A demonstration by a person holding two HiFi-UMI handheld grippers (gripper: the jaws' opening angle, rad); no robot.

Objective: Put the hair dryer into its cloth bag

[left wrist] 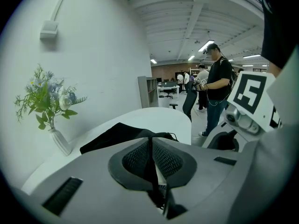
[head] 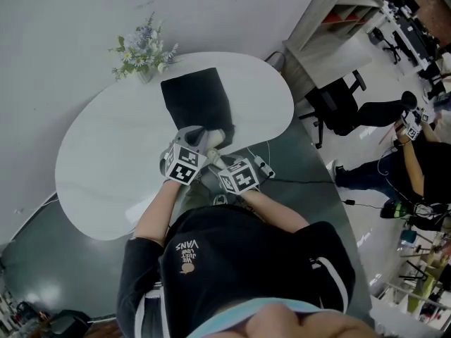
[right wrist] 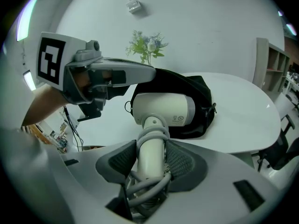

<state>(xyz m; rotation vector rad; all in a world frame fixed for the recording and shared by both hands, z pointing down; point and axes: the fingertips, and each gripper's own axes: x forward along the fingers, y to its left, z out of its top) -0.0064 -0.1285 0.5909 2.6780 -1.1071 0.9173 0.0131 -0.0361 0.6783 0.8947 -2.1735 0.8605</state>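
A black cloth bag (head: 197, 98) lies on the white oval table (head: 106, 160), its mouth towards me. My left gripper (head: 192, 138) is shut on the upper edge of the bag's mouth; a thin fold of black cloth (left wrist: 150, 146) runs between its pads. From the right gripper view, the left gripper (right wrist: 107, 76) holds that rim lifted. My right gripper (right wrist: 152, 155) is shut on the handle of the white hair dryer (right wrist: 163, 108), with the grey cord coiled round the handle. The dryer's head sits just at the bag's opening (right wrist: 201, 101).
A vase of flowers (head: 141, 51) stands at the table's far edge, left of the bag. A shelf unit (head: 331, 20) and a black office chair (head: 338, 104) are beyond the table at the right. A person (head: 402, 167) stands there; a power strip (head: 262, 166) lies on the floor.
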